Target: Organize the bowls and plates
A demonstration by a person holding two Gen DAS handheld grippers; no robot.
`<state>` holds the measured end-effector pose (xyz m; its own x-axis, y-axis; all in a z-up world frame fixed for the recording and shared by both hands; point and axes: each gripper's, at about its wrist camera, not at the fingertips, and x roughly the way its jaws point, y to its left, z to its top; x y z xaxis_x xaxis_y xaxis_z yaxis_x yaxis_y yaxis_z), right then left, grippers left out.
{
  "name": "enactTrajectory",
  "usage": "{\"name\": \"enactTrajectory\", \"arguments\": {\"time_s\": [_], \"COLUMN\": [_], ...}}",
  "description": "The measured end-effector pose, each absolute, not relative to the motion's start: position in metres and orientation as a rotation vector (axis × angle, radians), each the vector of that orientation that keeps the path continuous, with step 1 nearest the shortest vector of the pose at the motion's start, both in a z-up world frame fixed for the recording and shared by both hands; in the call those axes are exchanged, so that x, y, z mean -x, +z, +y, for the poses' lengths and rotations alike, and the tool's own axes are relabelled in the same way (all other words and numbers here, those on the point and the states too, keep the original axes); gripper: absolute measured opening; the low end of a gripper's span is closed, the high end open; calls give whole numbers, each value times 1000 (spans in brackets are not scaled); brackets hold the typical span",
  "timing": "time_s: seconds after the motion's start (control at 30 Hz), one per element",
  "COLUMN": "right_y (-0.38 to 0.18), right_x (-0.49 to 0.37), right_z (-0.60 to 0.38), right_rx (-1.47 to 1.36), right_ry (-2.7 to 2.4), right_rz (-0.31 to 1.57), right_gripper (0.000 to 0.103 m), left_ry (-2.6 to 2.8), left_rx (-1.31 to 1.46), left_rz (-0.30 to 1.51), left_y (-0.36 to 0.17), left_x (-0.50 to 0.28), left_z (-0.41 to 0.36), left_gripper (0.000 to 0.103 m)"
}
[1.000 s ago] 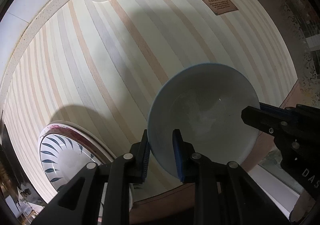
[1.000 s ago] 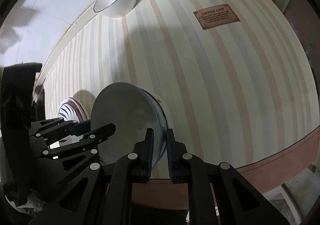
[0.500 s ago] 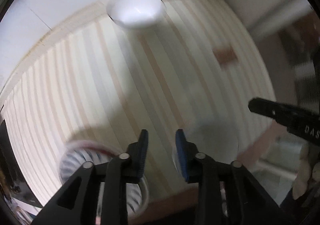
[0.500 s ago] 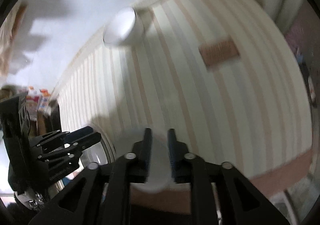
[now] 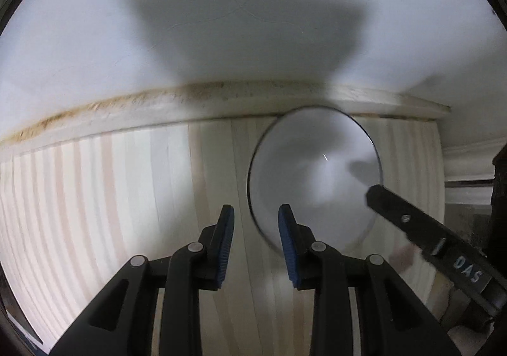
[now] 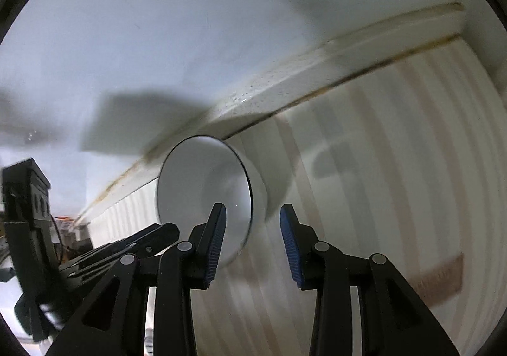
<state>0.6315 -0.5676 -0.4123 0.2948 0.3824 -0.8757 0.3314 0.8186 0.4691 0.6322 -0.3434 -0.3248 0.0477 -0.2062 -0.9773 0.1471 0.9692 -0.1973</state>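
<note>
A white bowl (image 5: 317, 172) with a thin dark rim stands on the striped tablecloth (image 5: 95, 213) against the wall. My left gripper (image 5: 256, 208) points down at the bowl's left rim. The rim runs between its blue pads, and the jaws stand narrow, shut on it. The right wrist view shows the same bowl (image 6: 202, 184), with the left gripper (image 6: 172, 230) at its lower left edge. My right gripper (image 6: 252, 206) is open, and the bowl's right rim lies in the wide gap between its pads without touching them. One of its fingers (image 5: 396, 213) reaches over the bowl's right side.
The white wall (image 5: 253, 23) and a stained ledge (image 5: 158, 102) rise directly behind the bowl. A brown label (image 6: 440, 280) lies on the cloth (image 6: 380, 165) to the right. Dark clutter (image 6: 69, 229) sits past the cloth's left end.
Both grippers let go of the blue bowl beside the patterned plate and swept across the cloth to the white bowl at the wall. The right jaws opened wide. The blue bowl and plate left view.
</note>
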Motion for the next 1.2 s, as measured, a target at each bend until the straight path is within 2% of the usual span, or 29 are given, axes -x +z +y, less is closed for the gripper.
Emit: {"name": "enactTrajectory", "arguments": {"time_s": [0.03, 0.1, 0.27, 0.53, 0.97, 1.2], "right_y": [-417, -424, -421, -391, -312, -286], "right_x": [-637, -644, -645, -617, -496, -429], "right_z": [-565, -559, -558, -556, -566, -567], "right_rx": [-648, -597, -570, -531, -520, -517], "right_ry": [37, 20, 14, 28, 57, 35], "right_rz": [1306, 1315, 1311, 1294, 1205, 1193], "right_gripper": [17, 12, 11, 11, 11, 11], "left_ry": [-282, -277, -286, -326, -425, -487], "left_rx": [43, 26, 22, -33, -103, -123], "left_rz": [1490, 1479, 1478, 1418, 1324, 1330], "left_y": [-328, -330, -330, -294, -213, -199], "left_x": [-633, -634, -630, -593, -502, -450], "left_z": [-347, -350, -354, -366, -375, -374], "left_gripper": [16, 15, 16, 16, 16, 16]}}
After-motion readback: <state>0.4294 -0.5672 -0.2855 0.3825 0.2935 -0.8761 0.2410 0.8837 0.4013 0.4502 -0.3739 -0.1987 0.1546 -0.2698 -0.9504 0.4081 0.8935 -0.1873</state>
